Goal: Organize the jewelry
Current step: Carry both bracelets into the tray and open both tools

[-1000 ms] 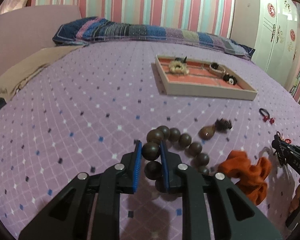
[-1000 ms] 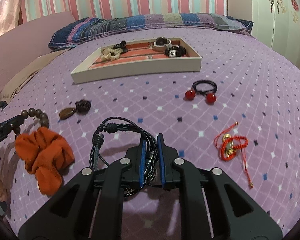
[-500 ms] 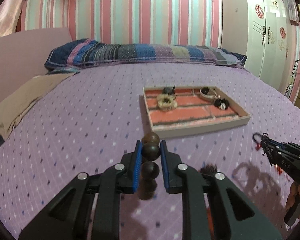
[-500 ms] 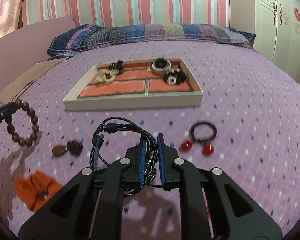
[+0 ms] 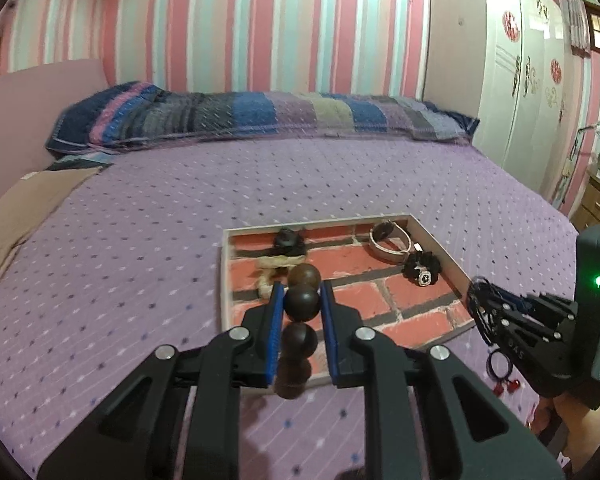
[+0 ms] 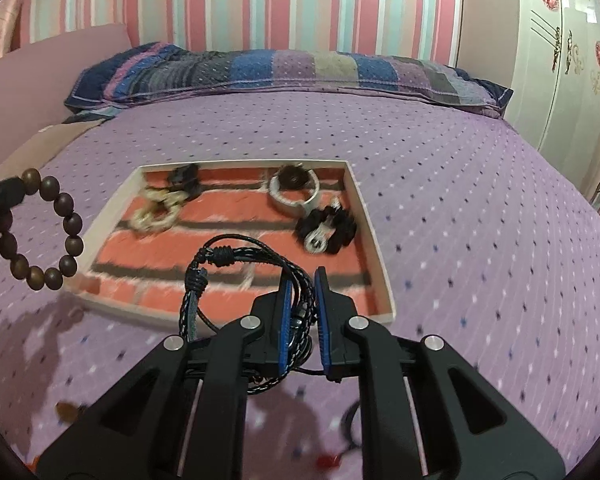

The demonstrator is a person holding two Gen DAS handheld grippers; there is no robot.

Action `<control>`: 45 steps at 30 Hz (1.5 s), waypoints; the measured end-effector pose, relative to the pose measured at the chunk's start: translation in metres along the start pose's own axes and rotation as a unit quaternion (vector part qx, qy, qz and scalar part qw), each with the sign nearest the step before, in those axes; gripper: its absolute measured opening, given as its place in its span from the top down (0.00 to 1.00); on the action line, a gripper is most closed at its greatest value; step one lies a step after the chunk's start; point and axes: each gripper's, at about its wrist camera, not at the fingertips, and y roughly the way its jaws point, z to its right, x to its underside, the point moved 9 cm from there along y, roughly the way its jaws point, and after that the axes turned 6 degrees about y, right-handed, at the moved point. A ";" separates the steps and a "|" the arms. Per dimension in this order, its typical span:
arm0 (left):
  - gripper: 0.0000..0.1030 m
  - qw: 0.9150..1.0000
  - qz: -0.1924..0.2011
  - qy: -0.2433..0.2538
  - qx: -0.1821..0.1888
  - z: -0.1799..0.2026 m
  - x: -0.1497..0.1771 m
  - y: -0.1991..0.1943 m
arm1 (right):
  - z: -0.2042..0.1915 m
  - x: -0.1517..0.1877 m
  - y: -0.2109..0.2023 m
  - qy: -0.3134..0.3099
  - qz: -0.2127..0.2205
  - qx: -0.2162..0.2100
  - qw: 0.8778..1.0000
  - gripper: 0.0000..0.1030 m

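The left tongs point(image 5: 300, 300) are clamped on a dark wooden bead bracelet point(image 5: 301, 300), one bead pinched between the blue pads while the rest of the string hangs below and in front of them; from the right wrist view the same bracelet point(image 6: 66, 236) shows as a full loop dangling from the tip of the left tongs point(image 6: 4, 194), held in the air just off the left edge of the tray point(image 6: 374, 240). The right tongs point(image 6: 300, 292) are clamped on a black braided cord bracelet point(image 6: 220, 256), whose loop sticks out to the left of the pads above the near part of the tray. The tray, a shallow cream-rimmed box with a red brick-pattern floor, lies on the purple dotted bed point(image 5: 120, 240). Inside it sit a cream chain-link bracelet point(image 6: 156, 216) with a small black piece point(image 6: 184, 178) behind it on the left, and a pale bangle point(image 6: 296, 192) and a black scrunchie-band watch point(image 6: 326, 230) on the right. In the left wrist view a black hair tie with red beads point(image 5: 500, 376) lies on the bed beneath the right tongs point(image 5: 476, 292).
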 end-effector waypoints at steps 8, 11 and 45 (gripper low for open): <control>0.82 0.998 -0.065 -0.005 0.007 0.000 0.006 0.086 | 0.018 -0.021 0.068 -0.012 -0.039 0.034 0.999 0.88; 0.81 0.997 -0.080 0.000 -0.004 -0.010 0.010 0.111 | 0.023 -0.022 0.090 -0.020 -0.051 0.040 0.998 0.88; 0.49 0.991 -0.121 -0.027 -0.049 -0.043 0.027 0.139 | 0.020 -0.025 0.108 -0.035 -0.078 0.013 0.996 0.47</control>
